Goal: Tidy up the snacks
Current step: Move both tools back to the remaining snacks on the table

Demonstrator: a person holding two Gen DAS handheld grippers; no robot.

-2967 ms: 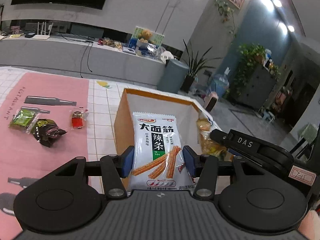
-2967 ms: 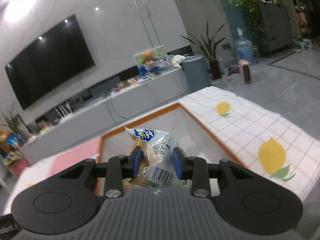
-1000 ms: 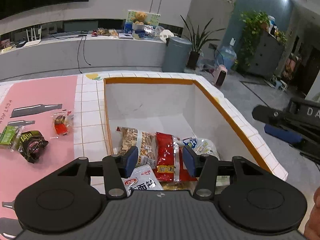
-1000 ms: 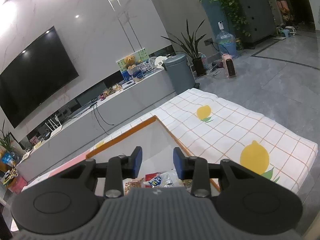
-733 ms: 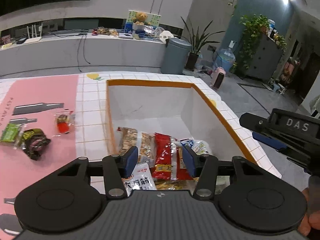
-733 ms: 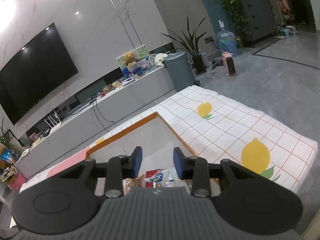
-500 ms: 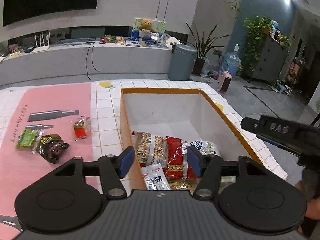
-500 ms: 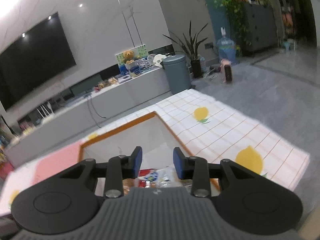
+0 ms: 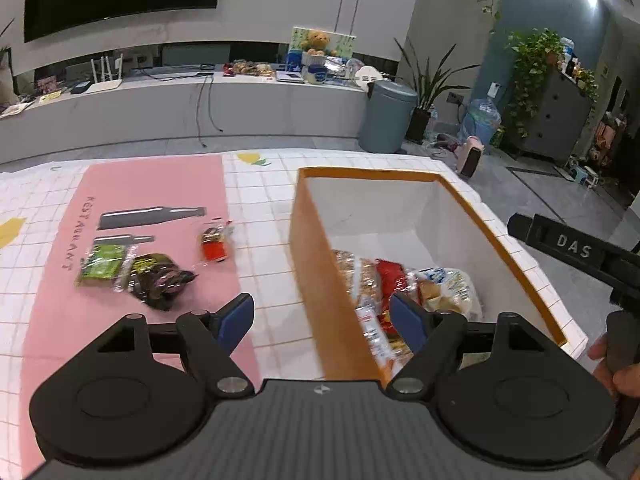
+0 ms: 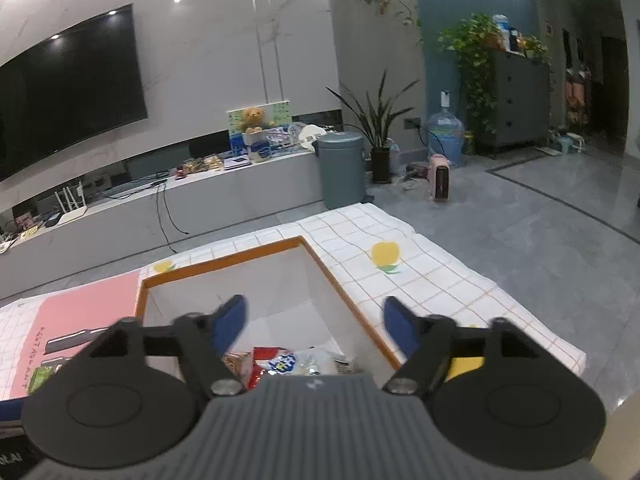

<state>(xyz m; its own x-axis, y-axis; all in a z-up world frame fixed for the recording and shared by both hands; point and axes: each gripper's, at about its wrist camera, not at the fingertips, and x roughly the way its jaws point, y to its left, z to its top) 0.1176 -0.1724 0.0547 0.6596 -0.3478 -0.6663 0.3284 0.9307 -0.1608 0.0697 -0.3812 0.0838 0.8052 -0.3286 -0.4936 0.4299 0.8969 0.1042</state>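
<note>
The left gripper point(image 9: 322, 316) is spread wide with nothing between its blue fingers point(image 9: 236, 314). It hangs over the near left wall of the box point(image 9: 320, 280): the orange-edged wall runs up between the two fingers, so the left finger is over the tablecloth point(image 9: 264, 200) outside the box and the right finger is over the inside.

Just beyond and below the right finger, a pile of snack packets point(image 9: 396, 284) lies on the box floor, among them a red packet point(image 9: 390, 280) and a pale bag point(image 9: 448, 288); the pile is blurred. The far half of the box floor shows white.

Ahead and to the left of the left finger, three packets lie on the pink mat point(image 9: 152, 184). The dark packet point(image 9: 158, 278) is nearest the finger, the green packet point(image 9: 105, 265) touches its left side, and the small red packet point(image 9: 214, 245) sits apart, further ahead.

The right gripper point(image 10: 314, 320) is also spread wide and empty, held above the same box point(image 10: 340, 284). The box opening fills the gap between its fingers point(image 10: 228, 320), and the packets in the box point(image 10: 288, 362) show low in that gap, close to the gripper body. In the left view the right gripper point(image 9: 576, 246) appears at the right edge, out past the box's right wall, with a hand point(image 9: 612, 364) on its handle.
</note>
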